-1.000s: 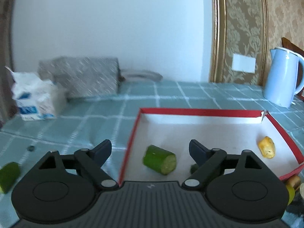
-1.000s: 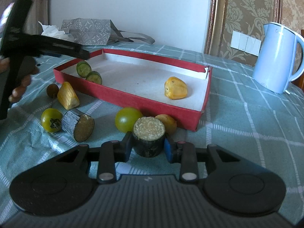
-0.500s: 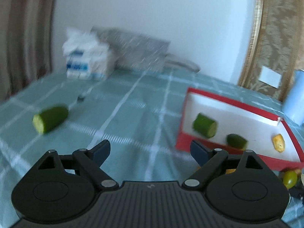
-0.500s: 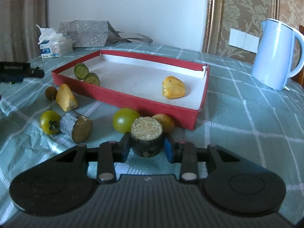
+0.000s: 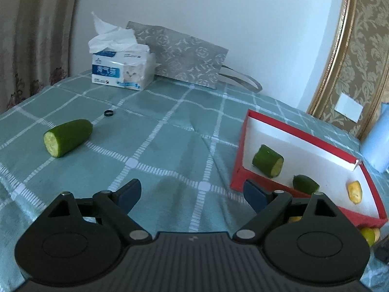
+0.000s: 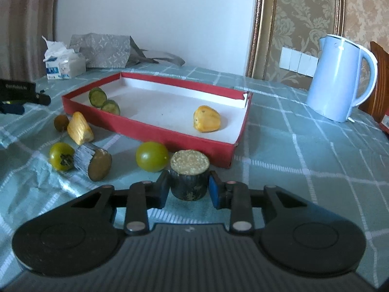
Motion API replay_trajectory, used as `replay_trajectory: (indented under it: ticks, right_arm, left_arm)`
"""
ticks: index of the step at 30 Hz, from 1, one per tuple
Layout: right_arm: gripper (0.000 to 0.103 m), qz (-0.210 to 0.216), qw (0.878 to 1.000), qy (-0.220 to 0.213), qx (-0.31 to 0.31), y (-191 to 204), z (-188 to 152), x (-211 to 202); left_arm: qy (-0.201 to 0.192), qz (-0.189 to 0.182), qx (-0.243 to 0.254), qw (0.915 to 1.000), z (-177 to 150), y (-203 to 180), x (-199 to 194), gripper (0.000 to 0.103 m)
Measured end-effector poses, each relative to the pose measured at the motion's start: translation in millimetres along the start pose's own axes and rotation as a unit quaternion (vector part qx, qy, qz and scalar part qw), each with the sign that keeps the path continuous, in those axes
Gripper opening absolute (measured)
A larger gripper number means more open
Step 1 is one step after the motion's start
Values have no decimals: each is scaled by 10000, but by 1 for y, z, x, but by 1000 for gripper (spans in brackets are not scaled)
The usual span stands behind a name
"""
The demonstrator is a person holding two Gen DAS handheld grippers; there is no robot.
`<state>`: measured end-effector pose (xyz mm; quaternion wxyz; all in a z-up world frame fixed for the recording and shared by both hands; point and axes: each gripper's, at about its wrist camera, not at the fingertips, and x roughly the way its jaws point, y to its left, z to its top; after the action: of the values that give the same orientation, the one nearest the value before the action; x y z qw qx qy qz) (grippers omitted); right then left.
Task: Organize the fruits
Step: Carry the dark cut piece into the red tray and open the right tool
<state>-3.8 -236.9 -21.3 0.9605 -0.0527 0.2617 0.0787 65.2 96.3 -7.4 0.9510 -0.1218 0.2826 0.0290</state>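
The right gripper [image 6: 189, 189] clenched a dark cylindrical chunk with a pale cut top [image 6: 190, 177], just in front of the red shallow cardboard box [image 6: 148, 129]; the left gripper [image 5: 192, 192] stood released over the green checked tablecloth [image 5: 167, 146]; further left lay a green cucumber piece [image 5: 68, 137].

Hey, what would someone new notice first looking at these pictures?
Probably the red tray mid-table, holding two cucumber pieces and a yellow fruit. Right in front, the right gripper clamps a dark stump-like chunk. Off to the left, one cucumber piece lies alone on the teal checked cloth.
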Motion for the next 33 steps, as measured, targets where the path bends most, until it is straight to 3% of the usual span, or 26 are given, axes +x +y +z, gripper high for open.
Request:
replay_trajectory:
  ticks: [7, 14, 20, 31, 33]
  right_arm:
    - [31, 68, 9995, -315, 22, -2, 17, -9]
    - [31, 134, 9991, -413, -11, 1, 53, 14]
    - [31, 116, 9996, -205, -184, 12, 78, 57]
    - [31, 201, 9992, 320, -97, 24, 85, 114]
    - [44, 187, 9993, 312, -107, 25, 85, 116]
  left_arm:
    - [5, 43, 379, 9993, -3, -12, 1, 92]
    - [16, 59, 683, 9976, -7, -21, 2, 92]
    - [65, 56, 740, 9972, -8, -23, 3, 92]
    - [128, -39, 785, 9968, -8, -25, 6, 92]
    - [126, -44, 776, 9969, -8, -25, 6, 92]
